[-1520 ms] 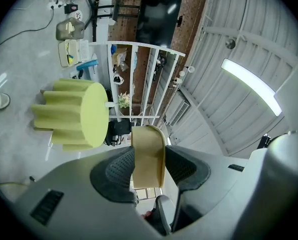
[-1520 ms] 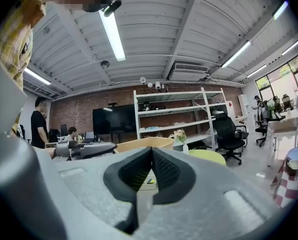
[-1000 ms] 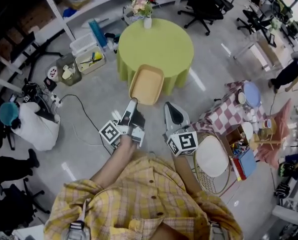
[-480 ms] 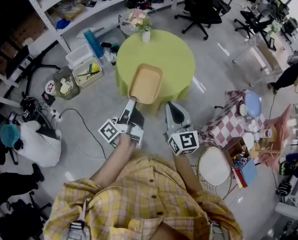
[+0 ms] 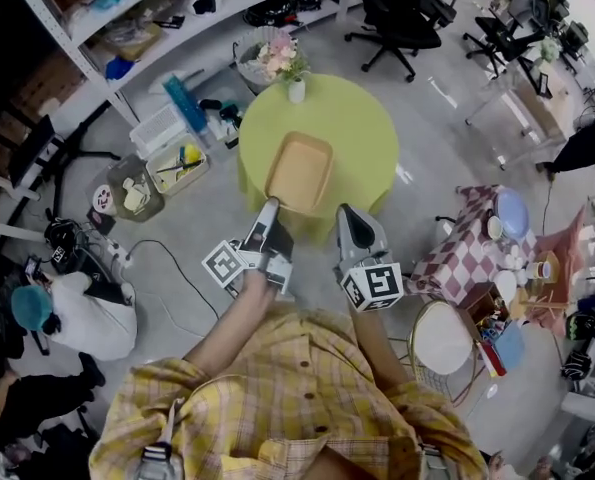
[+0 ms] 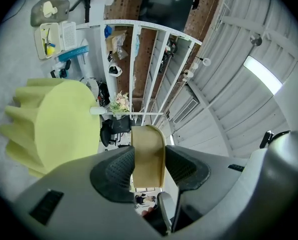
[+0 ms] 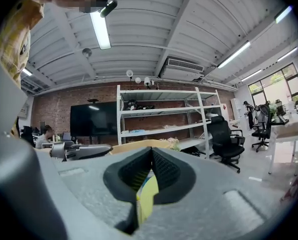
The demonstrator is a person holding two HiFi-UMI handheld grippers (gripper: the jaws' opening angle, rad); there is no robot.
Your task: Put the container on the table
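A shallow tan container [image 5: 299, 172] hangs over the near part of the round green table [image 5: 369, 133], level and lengthwise away from me. My left gripper [image 5: 268, 214] is shut on its near rim; in the left gripper view the tan wall [image 6: 149, 154] stands squeezed between both dark pads [image 6: 119, 166]. My right gripper [image 5: 349, 218] is just right of the container's near corner and apart from it. In the right gripper view its jaws [image 7: 151, 159] meet, with nothing between them, and the container's rim [image 7: 138, 145] shows to their left.
A white vase with flowers [image 5: 295, 86] stands at the table's far edge. Plastic bins [image 5: 175, 158] and a cable lie on the floor at left. A checkered table [image 5: 467, 246] and a round white stool [image 5: 444, 338] are at right. Shelving [image 5: 127, 23] and an office chair [image 5: 402, 8] stand beyond.
Both grippers and the container have moved forward; the container, earlier hanging over the table's near edge and the floor, is now wholly above the green tabletop. The left grip is unchanged.
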